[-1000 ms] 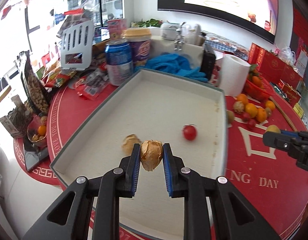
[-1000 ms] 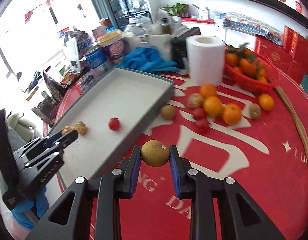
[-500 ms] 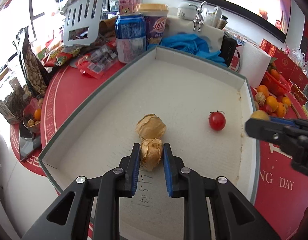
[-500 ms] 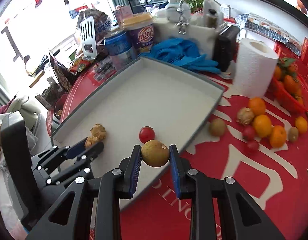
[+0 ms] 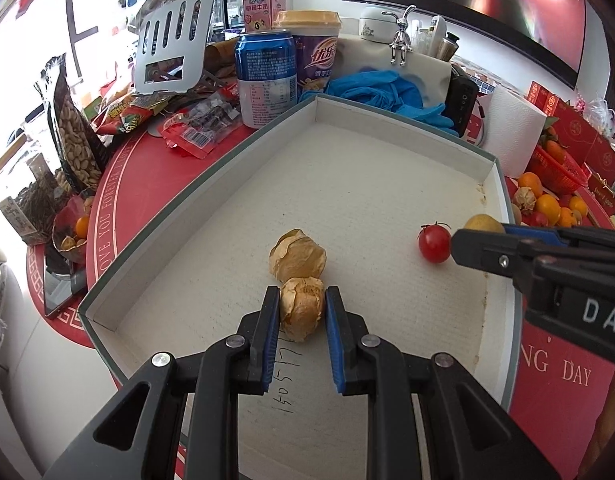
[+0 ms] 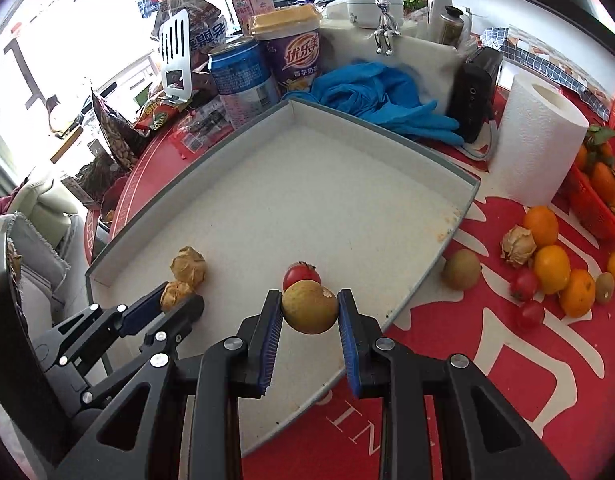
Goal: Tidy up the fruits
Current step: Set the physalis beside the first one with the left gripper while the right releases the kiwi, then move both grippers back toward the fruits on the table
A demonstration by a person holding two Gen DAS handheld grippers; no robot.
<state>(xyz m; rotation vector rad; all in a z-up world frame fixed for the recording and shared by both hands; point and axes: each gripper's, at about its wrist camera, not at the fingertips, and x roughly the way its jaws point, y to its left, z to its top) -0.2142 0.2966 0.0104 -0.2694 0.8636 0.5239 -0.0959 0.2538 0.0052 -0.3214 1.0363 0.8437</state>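
A shallow white tray (image 5: 387, 128) (image 6: 463, 204) lies on the red table. My left gripper (image 5: 301, 308) (image 6: 175, 300) is shut on a husked physalis (image 5: 302, 307) (image 6: 174, 293), low over the tray floor and right behind a second husked physalis (image 5: 296, 255) (image 6: 188, 264). My right gripper (image 6: 310, 307) (image 5: 479, 232) is shut on a round yellow-brown fruit (image 6: 310, 306) (image 5: 482, 224) over the tray's right part, just in front of a cherry tomato (image 5: 434, 243) (image 6: 301, 273) lying in the tray.
Loose oranges (image 6: 551, 262), cherry tomatoes, kiwis (image 6: 462, 269) and a physalis (image 6: 517, 245) lie on the table right of the tray. Behind it stand a paper roll (image 6: 537, 144), blue gloves (image 6: 379, 96), a can (image 5: 266, 76), a cup (image 5: 309, 48) and snack bags.
The left gripper sank with its physalis down beside the other physalis in the tray. The right gripper carried its fruit leftward from over the table to over the tray, near the tomato.
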